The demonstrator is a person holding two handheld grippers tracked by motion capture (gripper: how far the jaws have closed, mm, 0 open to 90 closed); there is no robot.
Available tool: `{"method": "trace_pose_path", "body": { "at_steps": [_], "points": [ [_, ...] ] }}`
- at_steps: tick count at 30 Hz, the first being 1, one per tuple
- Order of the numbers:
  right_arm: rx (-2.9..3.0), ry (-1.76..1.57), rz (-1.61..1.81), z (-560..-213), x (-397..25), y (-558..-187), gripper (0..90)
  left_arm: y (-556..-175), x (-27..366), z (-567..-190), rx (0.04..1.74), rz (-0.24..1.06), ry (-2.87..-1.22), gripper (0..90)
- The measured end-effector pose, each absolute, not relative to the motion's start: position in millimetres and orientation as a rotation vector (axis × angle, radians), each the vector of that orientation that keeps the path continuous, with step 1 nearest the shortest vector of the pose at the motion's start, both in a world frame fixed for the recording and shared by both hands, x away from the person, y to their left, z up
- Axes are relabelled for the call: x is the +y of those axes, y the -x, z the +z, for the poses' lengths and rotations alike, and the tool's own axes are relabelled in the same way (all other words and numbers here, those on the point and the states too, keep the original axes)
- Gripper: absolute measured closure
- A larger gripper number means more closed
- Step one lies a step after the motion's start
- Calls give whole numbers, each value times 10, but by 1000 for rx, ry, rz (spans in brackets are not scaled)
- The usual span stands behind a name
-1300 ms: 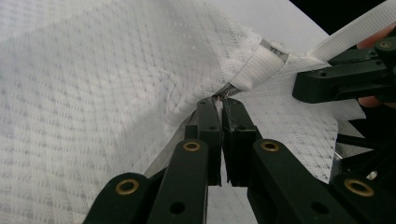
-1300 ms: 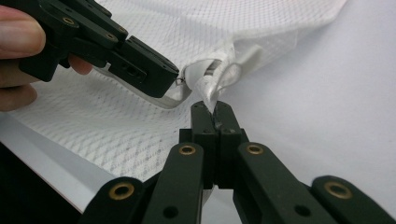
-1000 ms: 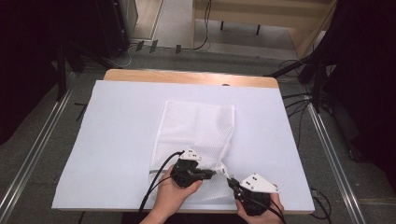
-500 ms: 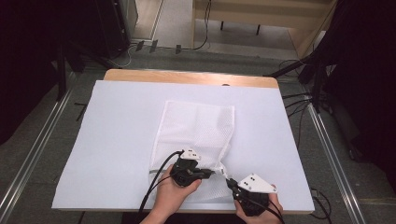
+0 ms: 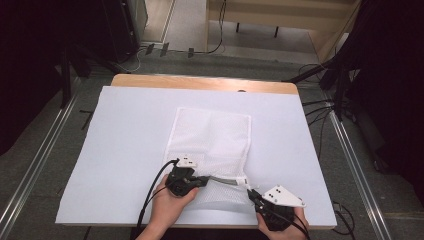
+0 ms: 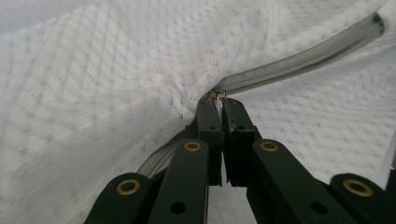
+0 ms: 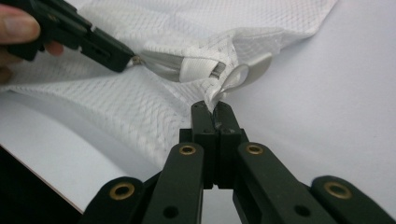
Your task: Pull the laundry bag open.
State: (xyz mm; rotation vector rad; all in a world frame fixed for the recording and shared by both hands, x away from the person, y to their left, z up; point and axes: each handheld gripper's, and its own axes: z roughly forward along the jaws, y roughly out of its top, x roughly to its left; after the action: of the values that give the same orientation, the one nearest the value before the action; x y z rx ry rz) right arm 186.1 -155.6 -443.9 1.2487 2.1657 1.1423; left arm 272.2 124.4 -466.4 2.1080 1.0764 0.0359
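At the near edge of the desk [image 5: 125, 130], a person's two hands each hold a gripper over the near end of a white mesh laundry bag [image 5: 212, 137]. The right gripper [image 5: 251, 192] sits nearest, at the near right, its fingers [image 7: 203, 122] pressed together on a fold of mesh at the bag's near right corner, just beside the white tab where the zipper [image 5: 225, 180] ends. The left gripper [image 5: 204, 179] lies slightly farther in and to the left, its fingers [image 6: 208, 116] closed on the small metal zipper pull [image 6: 217, 94]; in the right gripper view the same pull shows at the tip of that gripper [image 7: 128, 59], with the left hand [image 7: 18, 32] behind it. The grey zipper runs between the two grippers, across the bag's near end, roughly left to right. The bag lies flat on the white sheet [image 5: 125, 130] covering the desk, its long axis running from the near edge away toward the far edge, with its zippered end nearest the person. Beyond the sheet, a strip of the wooden desk top [image 5: 200, 82] shows at the far edge.
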Motion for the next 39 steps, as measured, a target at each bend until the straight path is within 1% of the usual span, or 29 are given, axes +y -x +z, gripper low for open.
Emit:
{"method": "trace_pose_path", "body": {
  "at_steps": [1,3,6,8,12,15,16,18,20,22,26,27,29,30,32,34,35,36,39],
  "points": [
    [2165,-1241,1133,-4438,-1538,-1860,900,-2727,1284,-4668,1086,56,-2109,877],
    [2159,-1227,1133,-4411,-1523,-1857,900,-2754,1387,-4677,1110,31,-2087,877],
    [2144,-1223,1125,-4389,-1531,-1846,900,-2770,1529,-4659,1148,112,-2088,877],
    [2130,-1236,1129,-4377,-1580,-1854,900,-2795,1677,-4653,1180,137,-2072,877],
    [2110,-1266,1143,-4353,-1664,-1868,900,-2819,1981,-4637,1232,134,-2029,877],
    [2107,-1260,1138,-4344,-1675,-1875,900,-2806,2134,-4598,1263,185,-2026,877],
    [2104,-1261,1139,-4333,-1689,-1882,900,-2810,2183,-4599,1267,164,-2011,877],
    [2103,-1266,1158,-4321,-1714,-1893,900,-2806,2229,-4602,1264,140,-2006,876],
    [2109,-1260,1146,-4325,-1708,-1893,900,-2770,2208,-4586,1255,184,-2039,877],
    [2107,-1264,1136,-4335,-1698,-1890,900,-2750,2203,-4579,1255,192,-2044,876],
    [2109,-1275,1152,-4322,-1703,-1887,900,-2734,2255,-4596,1247,114,-2007,866],
    [2125,-1263,1160,-4325,-1693,-1888,900,-2719,2274,-4597,1233,127,-1999,832],
    [2156,-1243,1168,-4334,-1668,-1880,900,-2692,2335,-4595,1223,155,-1960,592],
    [2159,-1232,1171,-4336,-1663,-1878,900,-2674,2377,-4584,1227,163,-1941,501],
    [2162,-1231,1171,-4334,-1666,-1883,900,-2615,2461,-4554,1236,211,-1894,392],
    [2154,-1240,1180,-4331,-1685,-1890,900,-2550,2548,-4515,1241,252,-1853,301],
    [2153,-1245,1180,-4329,-1697,-1893,900,-2520,2590,-4499,1236,267,-1833,271],
    [2148,-1247,1181,-4328,-1709,-1895,900,-2484,2643,-4478,1232,296,-1817,257],
    [2137,-1256,1181,-4316,-1753,-1896,900,-2425,2758,-4450,1243,321,-1777,215]
  ]
}}
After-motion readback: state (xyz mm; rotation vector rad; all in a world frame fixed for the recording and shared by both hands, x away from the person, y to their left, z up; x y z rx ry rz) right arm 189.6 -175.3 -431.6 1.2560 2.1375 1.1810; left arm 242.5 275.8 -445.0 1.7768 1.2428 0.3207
